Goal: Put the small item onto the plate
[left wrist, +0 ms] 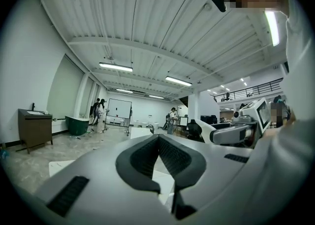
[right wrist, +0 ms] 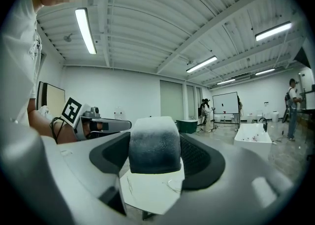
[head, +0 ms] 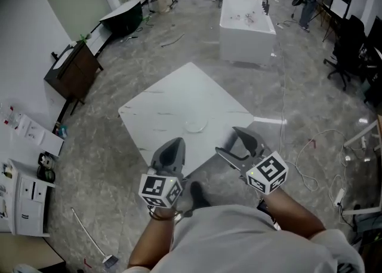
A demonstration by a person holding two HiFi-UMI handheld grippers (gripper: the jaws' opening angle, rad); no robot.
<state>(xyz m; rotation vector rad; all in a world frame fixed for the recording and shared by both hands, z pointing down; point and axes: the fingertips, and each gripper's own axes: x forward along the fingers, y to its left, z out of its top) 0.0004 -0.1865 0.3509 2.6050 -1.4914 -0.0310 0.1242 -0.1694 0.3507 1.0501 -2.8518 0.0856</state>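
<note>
A clear glass plate lies near the front of the white marble table. In the right gripper view my right gripper is shut on a small dark grey block with a frosted top. Below it the table shows with the plate's faint outline. In the head view the right gripper hovers over the table's front right edge, just right of the plate; the block is hard to make out there. My left gripper is at the table's front corner, its jaws shut and empty.
A white bathtub stands on the floor beyond the table. At the left are a dark wooden cabinet and white appliances. Cables trail on the floor at the right, near office chairs. People stand far back.
</note>
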